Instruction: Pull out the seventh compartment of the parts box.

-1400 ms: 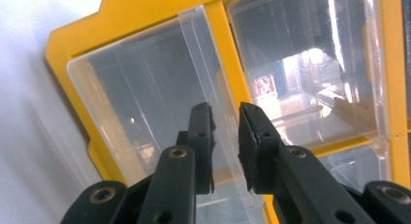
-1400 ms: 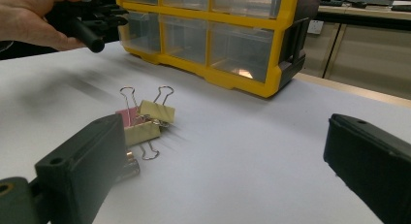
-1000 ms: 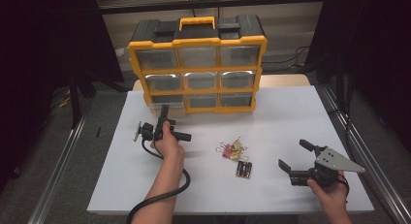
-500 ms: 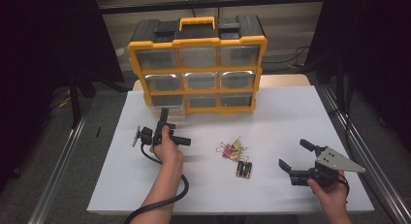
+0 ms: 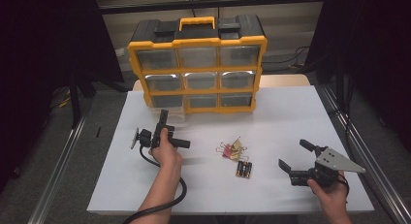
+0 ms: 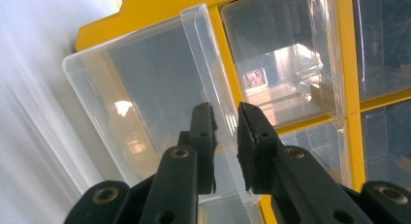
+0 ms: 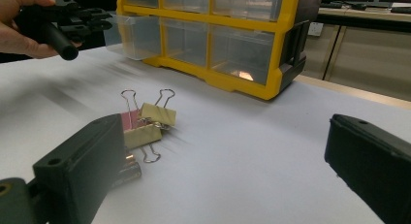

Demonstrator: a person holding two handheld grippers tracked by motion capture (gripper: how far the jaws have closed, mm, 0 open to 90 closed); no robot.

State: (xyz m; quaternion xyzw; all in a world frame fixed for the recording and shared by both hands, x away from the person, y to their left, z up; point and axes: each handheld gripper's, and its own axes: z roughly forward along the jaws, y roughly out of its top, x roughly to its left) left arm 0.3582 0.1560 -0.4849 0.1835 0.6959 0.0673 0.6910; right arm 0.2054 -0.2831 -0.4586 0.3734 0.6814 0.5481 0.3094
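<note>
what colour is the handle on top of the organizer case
Yellow-orange handle, set in a black top; the high view shows it best.

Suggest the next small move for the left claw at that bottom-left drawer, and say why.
Probably keep drawing the clear drawer out of the yellow organizer. The left claw pinches the drawer's front wall and the drawer sits partly out; binder clips and batteries wait on the table.

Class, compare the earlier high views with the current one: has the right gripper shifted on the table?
No. The right gripper sits at the same spot, right of the batteries and near the white sheet's front edge, jaws open.
</note>
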